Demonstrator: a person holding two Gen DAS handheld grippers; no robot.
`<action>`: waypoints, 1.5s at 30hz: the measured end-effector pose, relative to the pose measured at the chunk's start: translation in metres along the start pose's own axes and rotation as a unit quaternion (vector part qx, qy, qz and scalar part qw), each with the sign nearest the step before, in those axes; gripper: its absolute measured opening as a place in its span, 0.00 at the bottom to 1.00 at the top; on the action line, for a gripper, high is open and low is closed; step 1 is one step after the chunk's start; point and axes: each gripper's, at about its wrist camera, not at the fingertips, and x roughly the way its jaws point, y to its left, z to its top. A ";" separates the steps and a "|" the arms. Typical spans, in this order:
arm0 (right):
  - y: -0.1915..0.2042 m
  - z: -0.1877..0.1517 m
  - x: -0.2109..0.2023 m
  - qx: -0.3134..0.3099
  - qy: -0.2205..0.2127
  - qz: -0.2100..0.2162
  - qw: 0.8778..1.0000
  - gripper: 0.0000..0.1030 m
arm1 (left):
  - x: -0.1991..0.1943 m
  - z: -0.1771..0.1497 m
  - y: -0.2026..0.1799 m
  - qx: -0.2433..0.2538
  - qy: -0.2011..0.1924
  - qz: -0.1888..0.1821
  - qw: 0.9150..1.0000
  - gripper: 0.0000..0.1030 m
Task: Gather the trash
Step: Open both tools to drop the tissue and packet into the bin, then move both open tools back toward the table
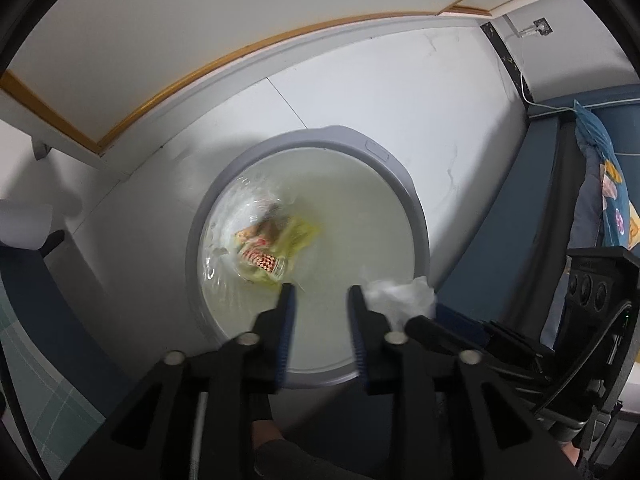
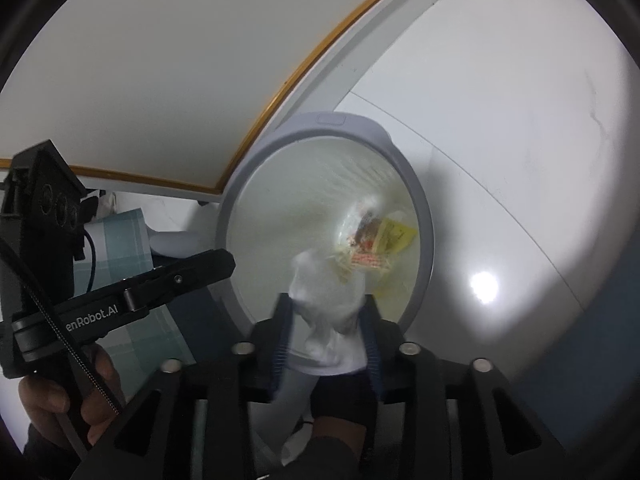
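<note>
White tissue between right hand-held gripper jaws

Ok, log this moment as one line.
left gripper: open, empty | right gripper: open, tissue between jaws | bin: wrappers inside

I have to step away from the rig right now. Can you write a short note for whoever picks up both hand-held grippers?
Left hand-held gripper: open, nothing between its jaws, over the trash bin.
Right hand-held gripper: white tissue wad between its jaws above the bin; whether it is gripped cannot be told.
Done: wrappers lie in the bin's clear liner.
Left: get the tissue into the bin, then check for more trash.
</note>
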 end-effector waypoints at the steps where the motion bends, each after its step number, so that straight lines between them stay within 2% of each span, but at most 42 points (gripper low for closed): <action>1: 0.000 0.000 0.000 0.001 -0.003 0.000 1.000 0.47 | -0.002 -0.001 0.002 0.000 -0.004 0.005 1.000 0.40; 4: -0.003 0.000 -0.004 0.004 -0.006 -0.002 1.000 0.47 | -0.011 -0.002 0.006 0.003 -0.026 0.020 0.999 0.46; 8: -0.001 -0.002 -0.013 -0.002 -0.012 -0.005 1.000 0.47 | -0.028 -0.006 0.013 0.006 -0.056 0.036 0.998 0.48; 10: 0.005 -0.002 -0.021 -0.012 -0.020 -0.011 1.000 0.51 | -0.038 -0.009 0.014 0.012 -0.072 0.045 0.996 0.52; 14: 0.022 0.001 -0.043 -0.032 -0.044 -0.018 0.998 0.51 | -0.069 -0.017 0.015 0.018 -0.121 0.061 0.991 0.63; 18: 0.051 0.002 -0.080 -0.068 -0.084 -0.025 0.994 0.51 | -0.109 -0.029 0.014 0.018 -0.179 0.064 0.982 0.64; 21: 0.087 -0.001 -0.113 -0.113 -0.122 -0.043 0.985 0.51 | -0.136 -0.038 0.011 0.019 -0.216 0.071 0.974 0.64; 25: 0.129 -0.013 -0.151 -0.158 -0.168 -0.052 0.972 0.58 | -0.178 -0.054 0.009 0.023 -0.272 0.093 0.958 0.71; 29: 0.174 -0.034 -0.185 -0.201 -0.207 -0.043 0.956 0.59 | -0.221 -0.077 0.014 0.012 -0.331 0.102 0.938 0.73; 30: 0.183 -0.039 -0.191 -0.212 -0.215 -0.043 0.952 0.63 | -0.232 -0.083 0.018 0.007 -0.342 0.101 0.934 0.73; 33: 0.214 -0.054 -0.204 -0.243 -0.236 -0.053 0.939 0.65 | -0.257 -0.100 0.030 -0.012 -0.365 0.099 0.925 0.74; 35: 0.235 -0.063 -0.210 -0.263 -0.243 -0.054 0.932 0.65 | -0.270 -0.111 0.036 -0.019 -0.381 0.111 0.918 0.74; 38: 0.258 -0.081 -0.223 -0.288 -0.255 -0.041 0.922 0.66 | -0.286 -0.132 0.045 -0.027 -0.401 0.128 0.907 0.76; 40: 0.278 -0.094 -0.231 -0.306 -0.264 -0.029 0.914 0.70 | -0.299 -0.151 0.056 -0.043 -0.416 0.139 0.898 0.80; 45: 0.324 -0.131 -0.239 -0.356 -0.279 -0.007 0.892 0.74 | -0.331 -0.189 0.081 -0.081 -0.451 0.154 0.875 0.80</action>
